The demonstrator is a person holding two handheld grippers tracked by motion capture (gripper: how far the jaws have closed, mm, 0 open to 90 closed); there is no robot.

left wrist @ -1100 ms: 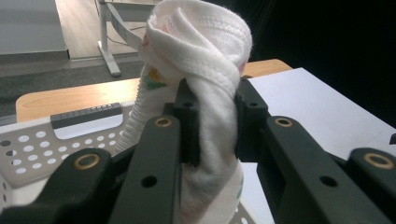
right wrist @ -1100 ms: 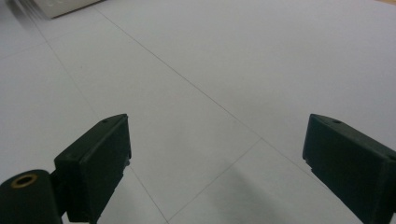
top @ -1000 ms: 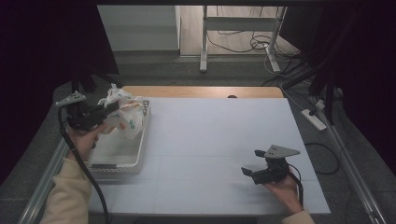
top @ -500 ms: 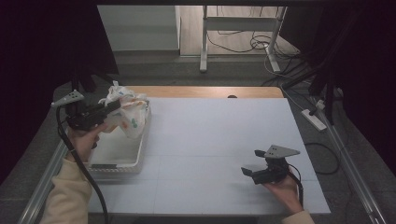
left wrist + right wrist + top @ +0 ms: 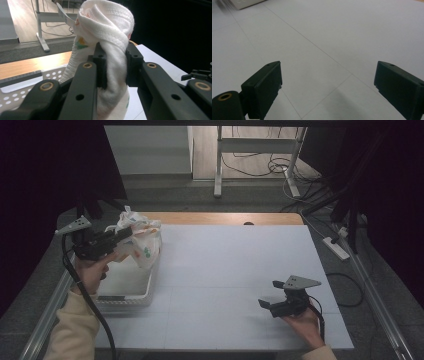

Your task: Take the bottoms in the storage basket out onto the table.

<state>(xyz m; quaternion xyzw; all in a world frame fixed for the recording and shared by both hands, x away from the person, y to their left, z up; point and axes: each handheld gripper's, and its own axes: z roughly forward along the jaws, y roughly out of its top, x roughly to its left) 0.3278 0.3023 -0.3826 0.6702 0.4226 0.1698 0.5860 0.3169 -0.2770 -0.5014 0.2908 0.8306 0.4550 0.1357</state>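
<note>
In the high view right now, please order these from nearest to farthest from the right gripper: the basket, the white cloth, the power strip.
Measured from the right gripper:
1. Power strip: on the floor just off the table's right edge, up and to the right.
2. Basket: white, at the table's left edge.
3. White cloth: held up by the left gripper over the basket's far end.

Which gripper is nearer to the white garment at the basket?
Left. The left gripper is shut on the white garment, holding it up over the white basket. The right gripper sits open, far across the table, with nothing between its jaws.
</note>
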